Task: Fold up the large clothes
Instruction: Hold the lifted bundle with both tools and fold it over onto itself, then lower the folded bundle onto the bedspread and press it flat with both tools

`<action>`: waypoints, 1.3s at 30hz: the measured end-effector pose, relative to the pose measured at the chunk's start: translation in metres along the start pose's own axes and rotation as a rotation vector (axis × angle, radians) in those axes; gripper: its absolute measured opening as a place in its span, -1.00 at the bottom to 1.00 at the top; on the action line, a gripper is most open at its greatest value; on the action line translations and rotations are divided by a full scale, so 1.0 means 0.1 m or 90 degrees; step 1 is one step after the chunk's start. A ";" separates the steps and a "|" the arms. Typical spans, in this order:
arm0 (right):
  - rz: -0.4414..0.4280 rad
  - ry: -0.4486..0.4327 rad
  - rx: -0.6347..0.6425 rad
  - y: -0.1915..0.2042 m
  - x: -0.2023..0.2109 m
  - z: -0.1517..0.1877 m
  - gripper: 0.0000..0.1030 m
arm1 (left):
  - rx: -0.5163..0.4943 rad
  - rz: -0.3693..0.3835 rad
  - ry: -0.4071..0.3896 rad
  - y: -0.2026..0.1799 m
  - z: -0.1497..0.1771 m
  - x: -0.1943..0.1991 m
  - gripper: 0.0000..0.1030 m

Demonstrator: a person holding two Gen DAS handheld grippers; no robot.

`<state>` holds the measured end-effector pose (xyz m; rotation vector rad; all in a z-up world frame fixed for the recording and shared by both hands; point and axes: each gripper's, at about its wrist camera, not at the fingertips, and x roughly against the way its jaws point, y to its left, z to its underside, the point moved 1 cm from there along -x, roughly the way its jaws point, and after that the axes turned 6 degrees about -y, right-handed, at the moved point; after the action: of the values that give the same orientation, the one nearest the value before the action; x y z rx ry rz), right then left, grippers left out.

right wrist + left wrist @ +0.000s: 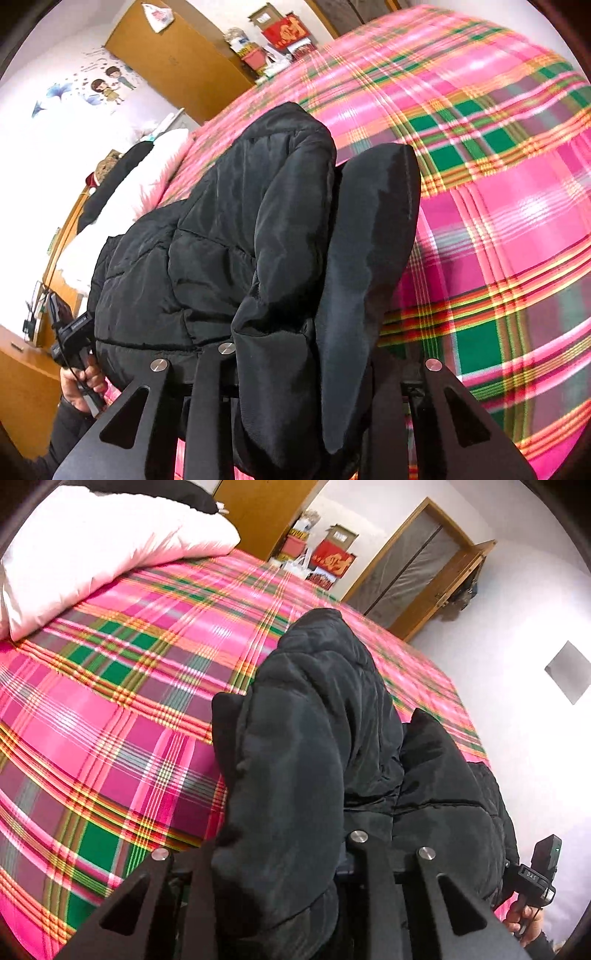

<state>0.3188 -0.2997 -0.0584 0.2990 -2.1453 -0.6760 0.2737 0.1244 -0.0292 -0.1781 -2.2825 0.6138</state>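
Nearest in the left wrist view, the left gripper (280, 853) has its fingers drawn narrow onto a thick fold of a black padded jacket (317, 716), which bulges up between them. In the right wrist view the right gripper (314, 354) pinches another bunch of the same jacket, with a smooth flap standing up beside the quilted part. The jacket hangs between the two grippers, lifted off a bed (110, 709) covered in pink, green and yellow plaid. At the edge of each view, the person's other hand (83, 380) grips its tool handle. Farther off, a white pillow (96, 546) lies on the bed. Beyond stand red boxes (332, 559), a wooden wardrobe (173, 55) and a wooden door frame (417, 565).
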 end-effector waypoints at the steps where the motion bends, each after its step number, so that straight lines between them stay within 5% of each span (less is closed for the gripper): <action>1: -0.004 -0.005 0.003 0.05 0.04 -0.01 -0.46 | -0.003 0.002 -0.006 -0.01 -0.03 0.06 -0.51; 10: -0.044 -0.029 0.020 0.57 0.04 -0.15 -0.46 | -0.032 0.004 -0.048 0.03 -0.52 0.46 -0.51; 20: -0.078 -0.015 0.030 1.04 -0.61 -0.28 -0.46 | -0.052 -0.035 -0.074 0.56 -1.07 0.52 -0.51; 31: -0.052 0.051 0.004 0.96 -1.40 0.05 -0.43 | -0.038 -0.065 -0.022 1.32 -0.90 -0.09 -0.48; 35: -0.042 0.080 -0.024 0.78 -1.58 0.21 -0.12 | 0.007 -0.078 -0.005 1.62 -0.67 -0.33 -0.30; 39: -0.027 0.085 -0.028 0.73 -1.57 0.20 0.30 | 0.035 -0.098 -0.003 1.77 -0.59 -0.39 0.16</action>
<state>0.4012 -0.1638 -0.1312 0.3577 -1.9999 -0.7068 0.3330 0.2896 -0.1036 0.0257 -2.2557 0.5964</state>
